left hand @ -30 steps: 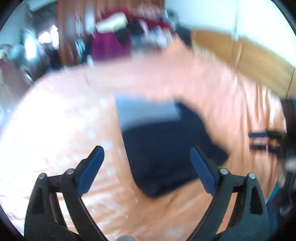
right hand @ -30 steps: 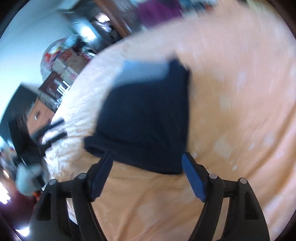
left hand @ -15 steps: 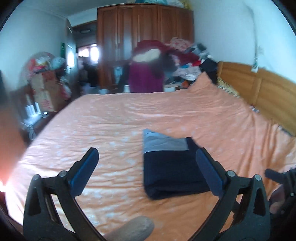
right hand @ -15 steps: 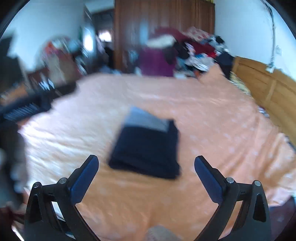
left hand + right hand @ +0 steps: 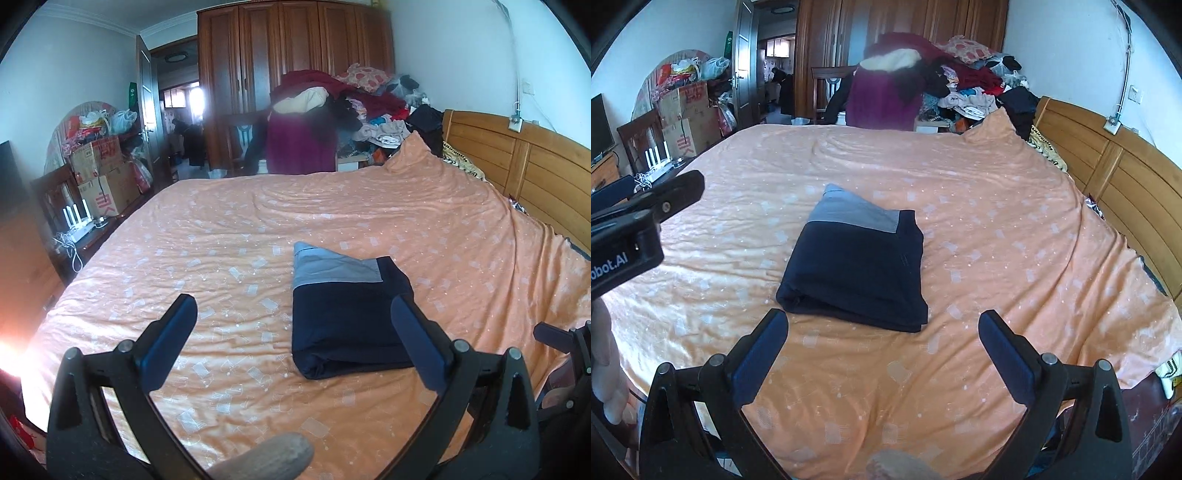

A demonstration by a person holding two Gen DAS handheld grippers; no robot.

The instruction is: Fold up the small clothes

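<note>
While both tools hang above the near edge of the bed, nothing is in their grasp. Over on the far left sits a pile of cardboard boxes by the wall, and just beside them a doorway lit from behind. The left gripper is spread wide, its blue pads well apart, empty (a fingertip pokes in at the bottom of its view). Moving right, the folded garment lies flat on the orange bedspread, a dark navy rectangle with a grey band along its far end, roughly mid-bed and nearer the front edge. The right gripper is wide as well, holding nothing, with the garment just beyond its fingers and not touching them. Behind the bed stands a tall wooden wardrobe with a heap of clothes in front of it, and on the far right runs the wooden headboard.
</note>
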